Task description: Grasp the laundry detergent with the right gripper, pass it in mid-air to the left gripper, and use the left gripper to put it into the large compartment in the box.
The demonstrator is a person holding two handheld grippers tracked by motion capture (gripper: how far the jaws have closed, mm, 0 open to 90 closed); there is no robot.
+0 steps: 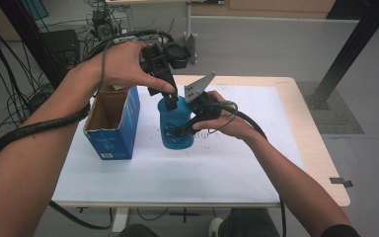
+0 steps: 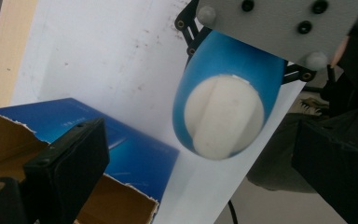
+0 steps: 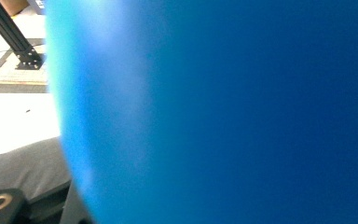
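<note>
A blue bottle [image 1: 176, 131] with a white cap [image 2: 223, 116] is upright just right of an open blue cardboard box [image 1: 113, 123]. My right gripper [image 1: 183, 129] is shut on the bottle's body from the right, and its grey plate [image 2: 279, 23] shows above the bottle. Close up, the blue wall of the bottle [image 3: 237, 112] is right against the right gripper's camera. My left gripper [image 1: 171, 101] points down at the cap from above. It is open, its fingers [image 2: 70, 158] wide apart and clear of the cap. Whether the bottle rests on the table I cannot tell.
A white sheet [image 1: 256, 163] covers the wooden table [image 1: 321, 148]. The box [image 2: 121, 149] has a torn open top and stands near the table's left edge. A black frame post [image 1: 345, 54] rises beyond the far right corner. Cables lie on the floor at the left.
</note>
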